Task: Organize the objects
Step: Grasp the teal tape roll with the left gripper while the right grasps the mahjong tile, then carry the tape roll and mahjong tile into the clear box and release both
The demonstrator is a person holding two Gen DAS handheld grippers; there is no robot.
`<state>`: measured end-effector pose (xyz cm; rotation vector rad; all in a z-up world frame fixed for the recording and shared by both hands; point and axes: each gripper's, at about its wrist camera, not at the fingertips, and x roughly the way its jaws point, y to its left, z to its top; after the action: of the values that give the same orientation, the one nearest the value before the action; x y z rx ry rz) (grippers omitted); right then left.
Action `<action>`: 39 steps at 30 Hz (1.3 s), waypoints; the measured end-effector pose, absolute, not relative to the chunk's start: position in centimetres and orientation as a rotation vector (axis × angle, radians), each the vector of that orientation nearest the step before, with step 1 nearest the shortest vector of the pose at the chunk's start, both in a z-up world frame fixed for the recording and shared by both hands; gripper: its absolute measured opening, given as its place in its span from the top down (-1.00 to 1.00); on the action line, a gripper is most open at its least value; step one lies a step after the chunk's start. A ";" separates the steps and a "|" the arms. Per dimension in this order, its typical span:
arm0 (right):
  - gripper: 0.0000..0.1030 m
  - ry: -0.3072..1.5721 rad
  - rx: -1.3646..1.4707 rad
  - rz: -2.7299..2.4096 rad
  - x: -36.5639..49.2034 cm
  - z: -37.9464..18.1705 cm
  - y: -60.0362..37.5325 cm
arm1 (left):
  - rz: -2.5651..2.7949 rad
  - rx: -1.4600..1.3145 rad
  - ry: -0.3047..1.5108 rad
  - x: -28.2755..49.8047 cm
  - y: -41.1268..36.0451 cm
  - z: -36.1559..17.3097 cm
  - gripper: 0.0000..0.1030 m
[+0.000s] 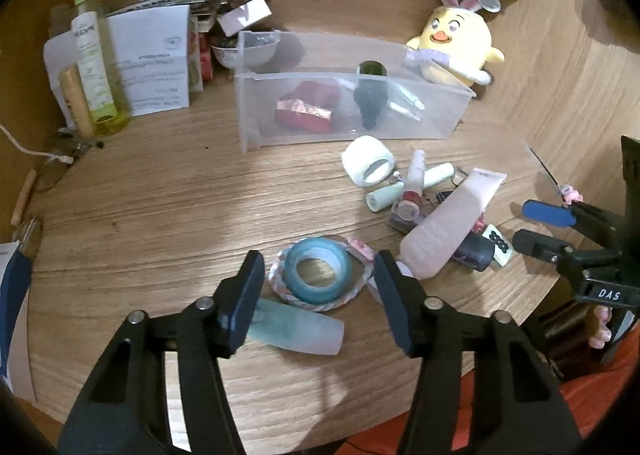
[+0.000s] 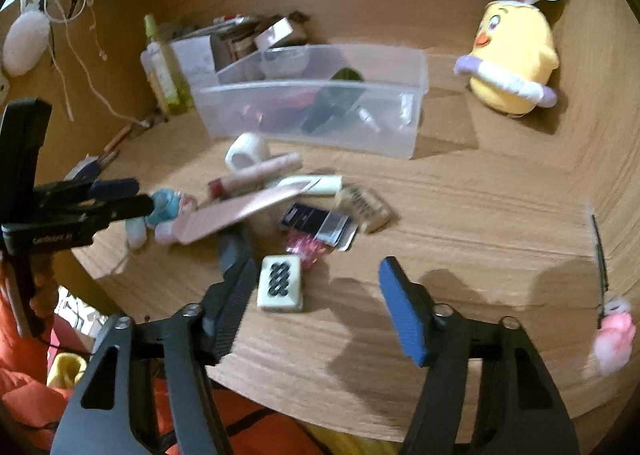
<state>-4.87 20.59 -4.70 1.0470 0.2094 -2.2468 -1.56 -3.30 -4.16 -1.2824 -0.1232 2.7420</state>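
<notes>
blue tape roll (image 1: 318, 269) lies flat right between the left gripper (image 1: 320, 287) fingers, jaws spread and empty; right gripper (image 2: 316, 295), also open, is farther off.

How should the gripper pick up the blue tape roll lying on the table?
The blue tape roll lies flat, hole up, inside a braided loop. Come straight down from above with the left gripper, whose open jaws already flank it, and pinch across the roll's outer wall. One jaw inside the hole would probably also work.
</notes>
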 end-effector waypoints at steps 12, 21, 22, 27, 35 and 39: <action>0.35 0.264 1.046 -2.195 -4.1 -5.6 19.4 | 2.715 -1.331 -0.097 -2.7 -2.7 -5.9 0.24; 0.50 0.288 1.071 -2.169 -3.9 -6.2 18.7 | 2.750 -1.291 -0.125 -2.8 -2.9 -5.2 0.24; 0.53 0.286 1.075 -2.170 -4.1 -6.3 18.7 | 2.756 -1.276 -0.131 -2.8 -3.0 -4.9 0.24; 0.56 0.274 1.048 -2.212 -4.3 -5.7 19.4 | 2.791 -1.193 -0.144 -2.9 -3.3 -2.8 0.24; 0.56 0.229 0.967 -2.308 -5.9 -2.6 20.9 | 2.850 -1.068 -0.182 -4.2 -4.3 0.7 0.24; 0.56 0.194 0.889 -2.372 -7.3 -0.4 21.6 | 2.884 -1.025 -0.180 -5.1 -4.7 2.1 0.24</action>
<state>-7.31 21.55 -0.40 0.8888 0.1938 -2.3715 -5.14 -4.69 2.06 -1.0252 -0.1800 2.8840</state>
